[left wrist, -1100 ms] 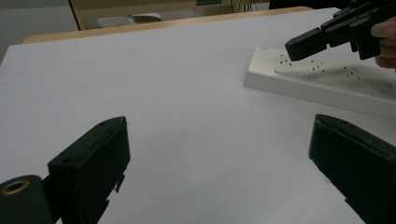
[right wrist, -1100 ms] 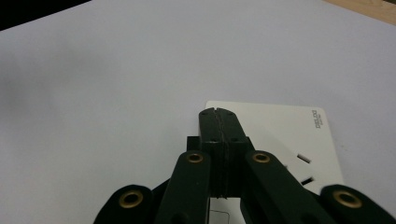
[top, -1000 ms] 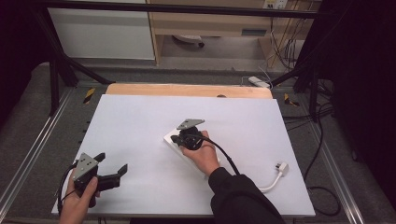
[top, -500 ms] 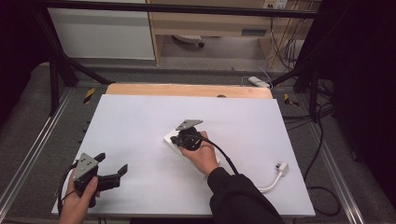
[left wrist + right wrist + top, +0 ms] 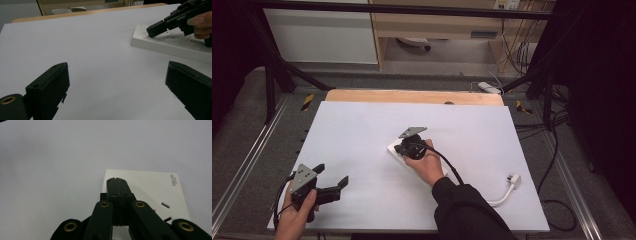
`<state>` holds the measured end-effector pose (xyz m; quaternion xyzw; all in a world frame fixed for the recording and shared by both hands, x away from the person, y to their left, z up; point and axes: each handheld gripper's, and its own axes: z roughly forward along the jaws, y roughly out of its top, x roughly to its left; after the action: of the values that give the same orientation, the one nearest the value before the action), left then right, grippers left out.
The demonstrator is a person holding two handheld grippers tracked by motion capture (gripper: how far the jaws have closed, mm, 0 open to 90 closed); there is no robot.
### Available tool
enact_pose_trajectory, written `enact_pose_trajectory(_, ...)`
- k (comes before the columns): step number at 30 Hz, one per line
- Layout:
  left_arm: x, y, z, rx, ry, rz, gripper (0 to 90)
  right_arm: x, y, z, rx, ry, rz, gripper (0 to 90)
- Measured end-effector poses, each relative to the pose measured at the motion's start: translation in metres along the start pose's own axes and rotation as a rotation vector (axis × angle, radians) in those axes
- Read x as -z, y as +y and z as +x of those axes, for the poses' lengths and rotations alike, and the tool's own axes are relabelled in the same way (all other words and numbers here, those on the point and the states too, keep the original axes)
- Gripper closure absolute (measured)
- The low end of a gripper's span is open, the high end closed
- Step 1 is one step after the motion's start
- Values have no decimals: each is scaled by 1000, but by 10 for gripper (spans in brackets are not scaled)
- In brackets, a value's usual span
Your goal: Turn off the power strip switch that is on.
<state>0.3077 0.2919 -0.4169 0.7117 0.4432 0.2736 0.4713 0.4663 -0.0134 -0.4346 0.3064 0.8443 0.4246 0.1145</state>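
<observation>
Near the middle of the white table (image 5: 362, 135), the right gripper (image 5: 116, 180) rests its tip on the far end of a white power strip (image 5: 150, 187), jaws pressed together with nothing between them. Its hand (image 5: 428, 165) covers most of the strip in the high view. At the near left corner, well apart, the left gripper (image 5: 334, 186) stands spread and empty. The strip's white cable and plug (image 5: 513, 180) lie to the right, partly hidden behind the sleeve (image 5: 467, 212).
</observation>
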Motion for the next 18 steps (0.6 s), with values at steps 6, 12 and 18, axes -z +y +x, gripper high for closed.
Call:
enact_pose_trajectory(6, 0, 0, 0, 0, 0, 0, 52, -1, 1, 1, 8, -1, 1, 900)
enact_pose_trajectory(12, 0, 0, 0, -1, 0, 0, 52, -1, 2, 1, 12, -1, 6, 900)
enact_pose_trajectory(18, 0, 0, 0, 1, -3, 2, 52, -1, 2, 1, 11, 0, 4, 900)
